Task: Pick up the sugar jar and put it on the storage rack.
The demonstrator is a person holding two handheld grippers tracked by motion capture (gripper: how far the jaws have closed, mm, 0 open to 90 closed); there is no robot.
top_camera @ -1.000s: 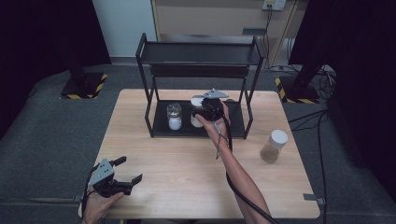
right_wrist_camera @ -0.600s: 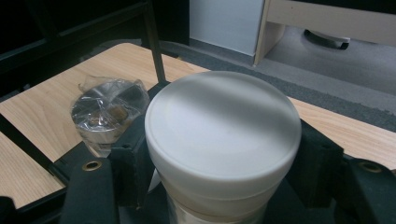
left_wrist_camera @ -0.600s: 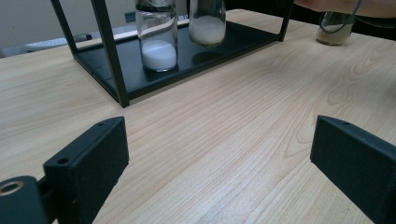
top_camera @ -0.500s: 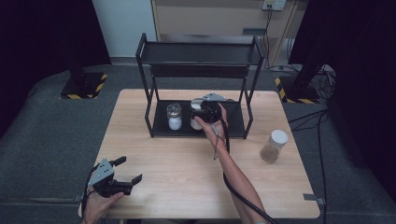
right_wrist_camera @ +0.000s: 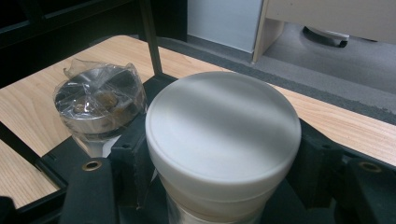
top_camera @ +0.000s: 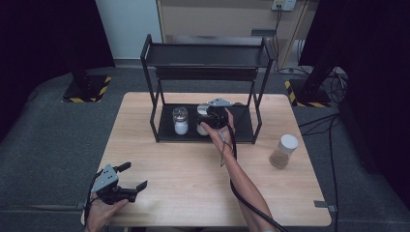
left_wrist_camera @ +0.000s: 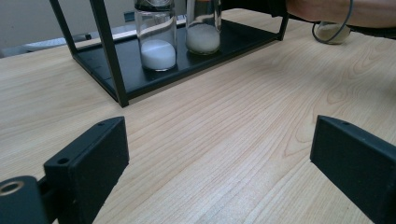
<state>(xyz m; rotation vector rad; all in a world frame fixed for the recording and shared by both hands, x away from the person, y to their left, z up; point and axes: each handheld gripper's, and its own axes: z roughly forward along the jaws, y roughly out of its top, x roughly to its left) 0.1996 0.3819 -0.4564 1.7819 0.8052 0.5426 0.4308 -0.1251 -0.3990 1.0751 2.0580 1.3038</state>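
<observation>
Our right tongs clasp a white-lidded jar at the lower shelf of the black rack, just beside a foil-capped jar of white powder standing there. Whether the clasped jar rests on the shelf we cannot tell. Our left tongs hold nothing, jaws wide apart, low over the bench near its front left corner. A third jar with brown contents waits on the bench, well apart to the right. We judge shelving partway done, this one remaining.

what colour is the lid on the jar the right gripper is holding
White lid, plain; the right gripper view shows it best.
</observation>
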